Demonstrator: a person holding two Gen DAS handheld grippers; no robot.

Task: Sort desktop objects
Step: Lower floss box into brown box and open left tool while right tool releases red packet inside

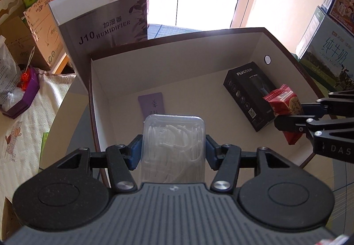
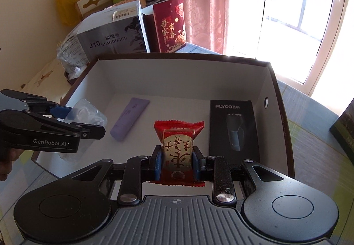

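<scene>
My left gripper (image 1: 173, 150) is shut on a clear plastic case of floss picks (image 1: 173, 145), held over the near left edge of the open brown box (image 1: 177, 50). In the right wrist view the same left gripper (image 2: 86, 121) and case (image 2: 88, 112) show at the left. My right gripper (image 2: 177, 163) is shut on a red snack packet (image 2: 178, 147), held above the box floor; the packet (image 1: 283, 103) and right gripper (image 1: 287, 115) enter the left wrist view from the right. Inside lie a lilac tube (image 2: 129, 118) and a black FLYCO shaver box (image 2: 234, 129).
A grey J10 humidifier box (image 1: 106, 14) stands just behind the brown box's left corner, beside a red gift bag (image 2: 170, 25). A milk carton (image 1: 327, 54) stands at the right. Cardboard boxes (image 1: 42, 30) and a purple tray (image 1: 24, 94) crowd the left.
</scene>
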